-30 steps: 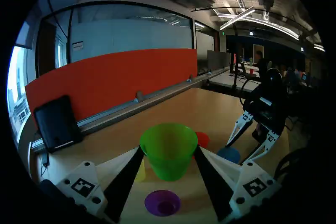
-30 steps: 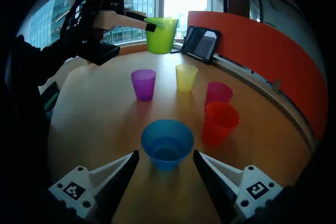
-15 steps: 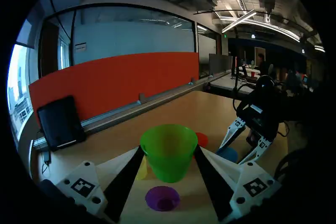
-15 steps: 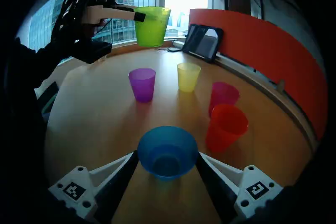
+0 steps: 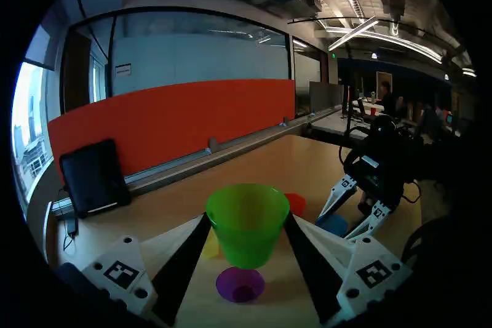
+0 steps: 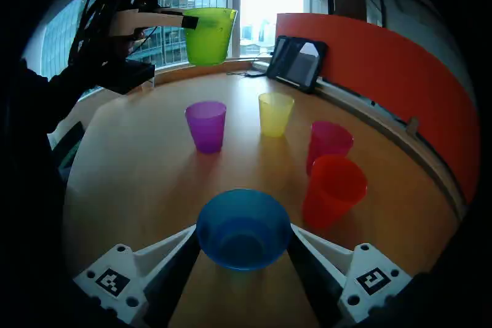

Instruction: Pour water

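My left gripper [image 5: 246,218] is clamped on the green cup [image 5: 247,239], holding it upright in the air, with the purple cup [image 5: 240,284] below it on the wooden table [image 6: 135,162]. The right gripper [image 6: 243,234] has its fingers snug against both sides of the blue cup [image 6: 243,248], just beside the orange cup [image 6: 332,191], though I can't tell if it's off the table. The yellow cup [image 6: 274,114] and pink cup [image 6: 329,142] stand farther back.
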Action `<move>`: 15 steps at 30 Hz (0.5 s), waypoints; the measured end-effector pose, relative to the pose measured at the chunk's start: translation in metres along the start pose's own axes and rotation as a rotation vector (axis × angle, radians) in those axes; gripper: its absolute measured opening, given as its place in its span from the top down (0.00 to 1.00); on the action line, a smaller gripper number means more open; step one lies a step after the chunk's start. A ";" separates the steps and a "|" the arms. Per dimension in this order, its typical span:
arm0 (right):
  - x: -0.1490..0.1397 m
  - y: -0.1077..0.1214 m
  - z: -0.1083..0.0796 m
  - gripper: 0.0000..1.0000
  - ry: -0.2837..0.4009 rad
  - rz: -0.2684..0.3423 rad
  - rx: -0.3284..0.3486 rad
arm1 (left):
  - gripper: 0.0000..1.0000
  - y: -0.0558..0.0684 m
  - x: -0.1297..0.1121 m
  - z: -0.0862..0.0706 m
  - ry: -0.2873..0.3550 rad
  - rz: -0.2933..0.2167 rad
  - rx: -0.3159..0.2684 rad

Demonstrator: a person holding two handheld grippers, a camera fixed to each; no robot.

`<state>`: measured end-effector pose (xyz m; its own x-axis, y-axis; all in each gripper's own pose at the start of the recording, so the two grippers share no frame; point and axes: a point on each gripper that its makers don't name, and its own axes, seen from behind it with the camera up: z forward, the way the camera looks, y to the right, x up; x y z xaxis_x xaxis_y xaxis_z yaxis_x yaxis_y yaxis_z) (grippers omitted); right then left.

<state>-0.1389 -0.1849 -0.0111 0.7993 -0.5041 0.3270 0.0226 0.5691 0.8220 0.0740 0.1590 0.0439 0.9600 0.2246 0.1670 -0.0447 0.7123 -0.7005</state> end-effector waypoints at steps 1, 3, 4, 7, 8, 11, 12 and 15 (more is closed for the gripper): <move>0.000 0.000 0.000 0.08 0.001 -0.001 -0.002 | 0.13 0.000 0.000 0.000 0.000 0.000 0.000; 0.001 -0.001 0.000 0.08 0.003 -0.002 -0.006 | 0.13 0.001 -0.001 -0.002 0.001 0.000 0.001; 0.002 -0.001 -0.001 0.08 0.005 -0.003 -0.007 | 0.13 0.001 -0.002 -0.002 0.001 0.001 0.002; 0.006 -0.002 -0.003 0.08 0.017 -0.005 -0.014 | 0.13 0.002 -0.002 -0.005 0.003 0.003 0.004; 0.007 -0.002 -0.004 0.08 0.023 -0.005 -0.016 | 0.13 0.003 -0.002 -0.006 0.004 0.003 0.004; 0.015 -0.003 -0.009 0.08 0.044 -0.001 -0.026 | 0.13 0.004 -0.002 -0.008 0.010 0.004 0.006; 0.019 -0.003 -0.011 0.08 0.053 0.001 -0.029 | 0.13 0.004 -0.001 -0.009 0.013 0.004 0.006; 0.031 -0.004 -0.019 0.08 0.086 0.009 -0.038 | 0.13 0.006 0.001 -0.012 0.025 0.006 0.008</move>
<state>-0.1028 -0.1906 -0.0129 0.8480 -0.4422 0.2922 0.0362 0.5983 0.8004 0.0781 0.1557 0.0316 0.9665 0.2120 0.1449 -0.0527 0.7160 -0.6961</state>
